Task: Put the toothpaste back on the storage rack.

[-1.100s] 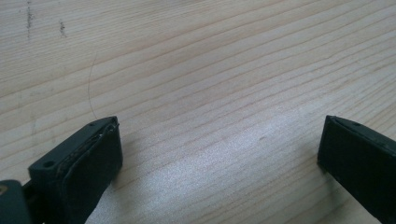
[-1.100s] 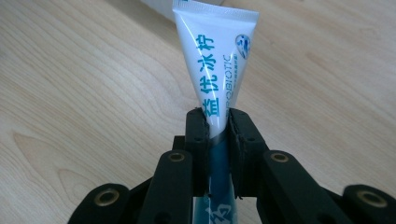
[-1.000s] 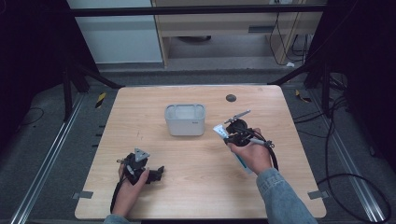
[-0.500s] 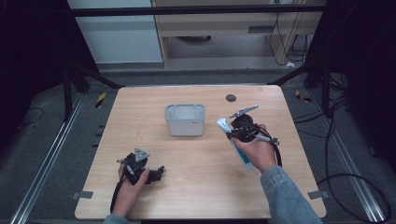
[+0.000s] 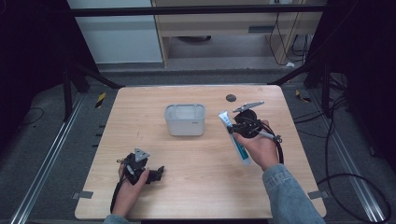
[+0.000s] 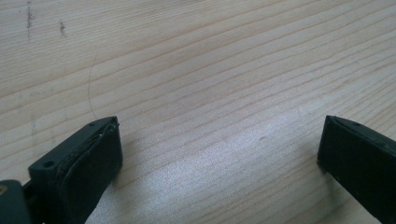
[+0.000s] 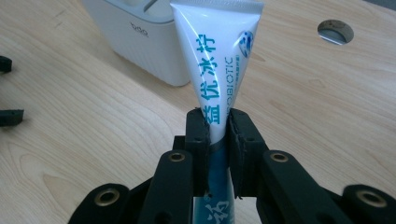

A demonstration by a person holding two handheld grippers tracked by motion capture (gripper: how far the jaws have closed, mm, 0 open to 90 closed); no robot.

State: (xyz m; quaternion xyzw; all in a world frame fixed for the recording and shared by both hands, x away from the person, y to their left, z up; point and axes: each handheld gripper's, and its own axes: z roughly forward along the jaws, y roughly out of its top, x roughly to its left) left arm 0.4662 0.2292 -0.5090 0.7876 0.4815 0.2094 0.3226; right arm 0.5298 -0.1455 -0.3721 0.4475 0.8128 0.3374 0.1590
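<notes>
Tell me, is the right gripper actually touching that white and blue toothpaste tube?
Touching. The right gripper view shows the right gripper with both black jaws pressed against the white and blue toothpaste tube, no gap either side.

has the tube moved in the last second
Yes. The tube, shut in the right claw, has shifted a little farther from the white box and up the table toward the dark hole.

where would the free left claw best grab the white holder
Grip one short end wall of the holder from above, one jaw inside the open top and one outside. It stands upright with a rim all round, and the body looks too wide to span. Come from its left; the right claw with the tube sits to its right.
</notes>
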